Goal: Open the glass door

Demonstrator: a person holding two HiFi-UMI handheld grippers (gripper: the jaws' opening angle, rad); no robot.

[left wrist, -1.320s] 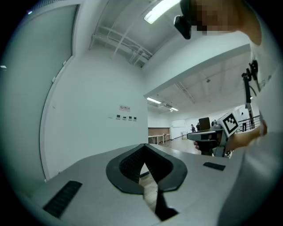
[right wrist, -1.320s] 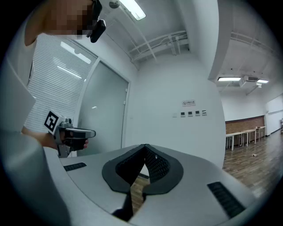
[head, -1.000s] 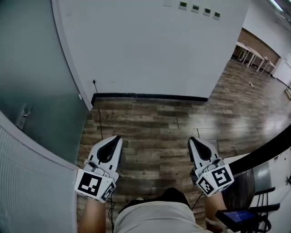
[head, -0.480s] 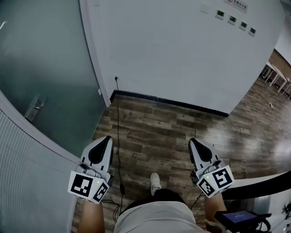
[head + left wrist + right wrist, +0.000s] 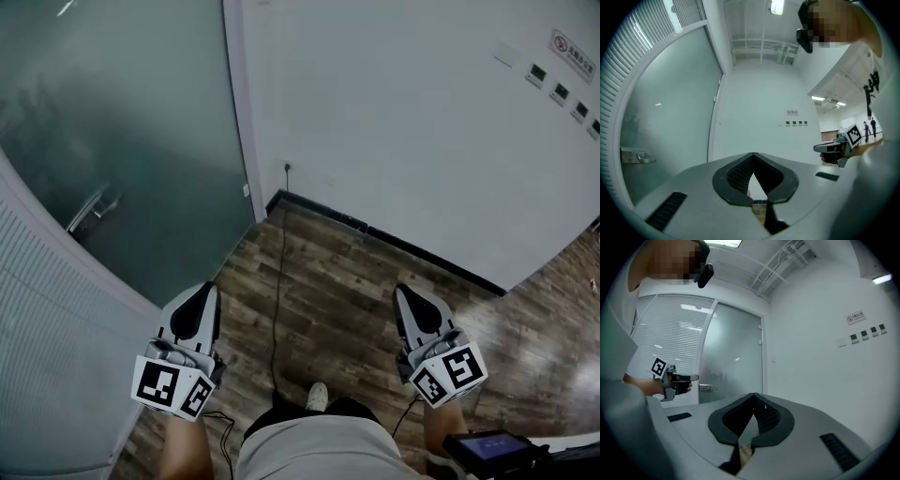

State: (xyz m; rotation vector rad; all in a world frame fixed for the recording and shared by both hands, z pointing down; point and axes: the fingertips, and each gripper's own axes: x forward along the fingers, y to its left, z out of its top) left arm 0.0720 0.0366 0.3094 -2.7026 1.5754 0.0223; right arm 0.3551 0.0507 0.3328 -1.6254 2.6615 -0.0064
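The glass door (image 5: 150, 131) fills the far left of the head view, a frosted grey-green pane in a pale frame. It looks shut, and its right edge meets the white wall (image 5: 403, 141) at about twelve o'clock from the person. Its handle (image 5: 92, 211) is a short metal lever low on the pane near the left edge. Both gripper views show its long axis as roughly level, though it appears slanted from above. The coming move turns on this lever. It lies at about ten o'clock from the left tool (image 5: 206, 291), near but clearly apart, with bare pane and a strip of wooden floor (image 5: 328, 281) between them. From the right tool (image 5: 401, 291) it sits between nine and ten o'clock and well apart, so the left hand is judged the nearer one for the reach. Both tools point forward over the floor. The left tool's jaws are closed tip to tip with nothing between them, and the right tool's jaws are likewise pressed together and empty. A thin black cable (image 5: 281, 272) runs along the floor between the two tools.
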